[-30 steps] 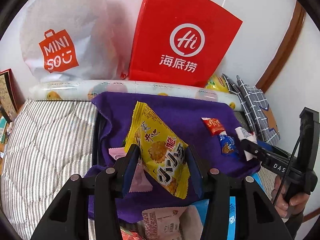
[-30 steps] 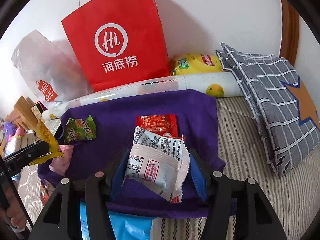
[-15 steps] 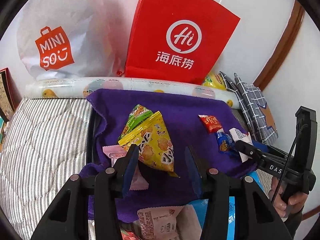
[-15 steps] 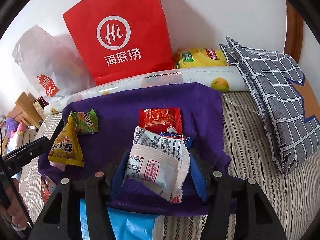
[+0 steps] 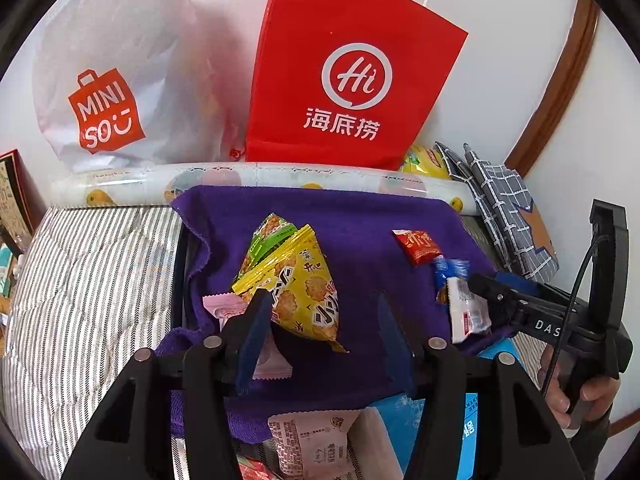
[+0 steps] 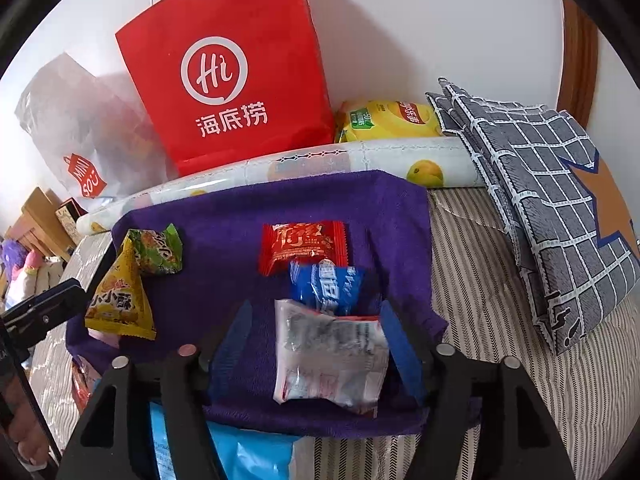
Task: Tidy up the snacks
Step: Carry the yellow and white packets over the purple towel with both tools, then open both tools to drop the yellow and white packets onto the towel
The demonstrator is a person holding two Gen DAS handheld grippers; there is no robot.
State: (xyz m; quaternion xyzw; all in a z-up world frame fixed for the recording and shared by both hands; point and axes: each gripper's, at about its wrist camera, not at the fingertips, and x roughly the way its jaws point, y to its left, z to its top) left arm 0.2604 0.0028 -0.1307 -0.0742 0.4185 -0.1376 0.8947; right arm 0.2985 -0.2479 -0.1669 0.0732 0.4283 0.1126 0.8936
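A purple cloth (image 5: 360, 216) lies on the striped bed. A yellow triangular snack pack (image 5: 300, 292) rests on it against a green pack (image 5: 270, 232); a pink packet (image 5: 224, 308) lies beside them. My left gripper (image 5: 320, 332) is open just behind the yellow pack. My right gripper (image 6: 320, 336) is open, with a white packet (image 6: 332, 360) lying blurred between its fingers. A blue packet (image 6: 324, 284) and a red packet (image 6: 300, 244) lie just beyond it. The yellow pack (image 6: 120, 300) and green pack (image 6: 158, 250) show at the left.
A red Hi paper bag (image 5: 344, 72) and a white Miniso bag (image 5: 108, 80) stand against the wall behind a rolled mat (image 5: 256, 176). A grey checked cushion (image 6: 540, 200) lies at the right. A blue package (image 6: 248, 456) and more snacks (image 5: 316, 444) sit near the grippers.
My left gripper opened and let the yellow pack drop onto the cloth beside the green pack. My right gripper opened wider and the white packet came loose, uncovering the blue packet.
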